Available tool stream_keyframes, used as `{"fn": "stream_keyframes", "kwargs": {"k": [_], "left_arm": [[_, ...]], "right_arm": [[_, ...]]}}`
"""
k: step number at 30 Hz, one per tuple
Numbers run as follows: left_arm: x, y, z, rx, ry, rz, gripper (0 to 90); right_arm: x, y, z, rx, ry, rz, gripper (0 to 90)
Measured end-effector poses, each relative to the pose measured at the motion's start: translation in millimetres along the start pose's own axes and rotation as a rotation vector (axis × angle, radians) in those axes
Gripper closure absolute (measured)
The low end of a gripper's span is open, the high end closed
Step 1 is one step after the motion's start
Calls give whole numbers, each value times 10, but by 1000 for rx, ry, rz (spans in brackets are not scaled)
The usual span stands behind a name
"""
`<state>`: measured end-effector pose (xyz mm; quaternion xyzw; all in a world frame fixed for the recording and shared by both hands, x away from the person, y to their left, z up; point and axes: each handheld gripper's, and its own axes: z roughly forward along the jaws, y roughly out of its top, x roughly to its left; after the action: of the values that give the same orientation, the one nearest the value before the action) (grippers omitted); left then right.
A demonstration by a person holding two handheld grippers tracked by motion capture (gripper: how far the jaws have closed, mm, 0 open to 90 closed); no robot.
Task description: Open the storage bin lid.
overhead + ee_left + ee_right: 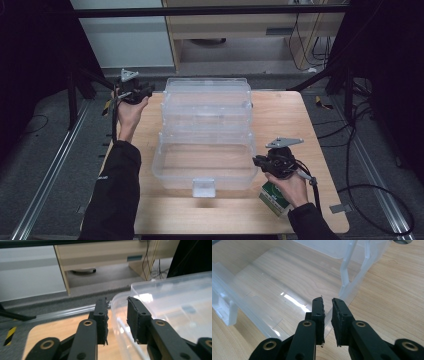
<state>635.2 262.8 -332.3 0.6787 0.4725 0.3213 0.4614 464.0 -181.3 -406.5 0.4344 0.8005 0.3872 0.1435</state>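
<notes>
A clear plastic storage box [205,125] stands open on the wooden table [285,120], its upper trays stepped back above the bottom bin. My left gripper [150,91] is at the far left corner of the top tray. In the left gripper view that tray's [172,302] thin rim runs through the gap between the jaws of the left gripper [117,307], and the pads stand apart from it. My right gripper [256,161] is at the bin's near right corner. In the right gripper view the right gripper [327,305] has its jaws nearly together, clamped on the bin's [274,277] rim.
A green and white carton [274,197] lies under the person's right hand near the table's front right corner. The box's white latch [203,187] hangs at its front. A wooden cabinet [240,25] and floor cables [370,190] lie beyond the table.
</notes>
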Motion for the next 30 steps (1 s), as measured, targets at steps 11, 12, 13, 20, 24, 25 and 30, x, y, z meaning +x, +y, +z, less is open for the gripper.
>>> {"fn": "stream_keyframes", "kwargs": {"k": [11, 12, 13, 20, 24, 25, 30], "left_arm": [[-74, -178, -680, 8, -54, 62, 602], [-87, -202, -720, 7, -60, 63, 591], [-109, -234, -773, 7, -66, 70, 587], [-226, -492, -1062, 33, -111, 77, 550], [-271, -668, -1178, 69, -126, 80, 548], [-286, -716, -1202, 77, -127, 83, 545], [-400, -942, -1280, 146, -149, 107, 570]], "right_arm": [[-13, 1, 1, 0, 9, 11, 802], [-13, 1, 1, 0, 8, 11, 802], [-13, 1, 1, 0, 8, 11, 802], [-13, 8, 2, 5, 6, 12, 801], [-12, 8, 2, 5, 6, 13, 800], [-13, 9, 3, 5, 6, 14, 800], [-10, 10, 7, 7, 3, 16, 796]]}}
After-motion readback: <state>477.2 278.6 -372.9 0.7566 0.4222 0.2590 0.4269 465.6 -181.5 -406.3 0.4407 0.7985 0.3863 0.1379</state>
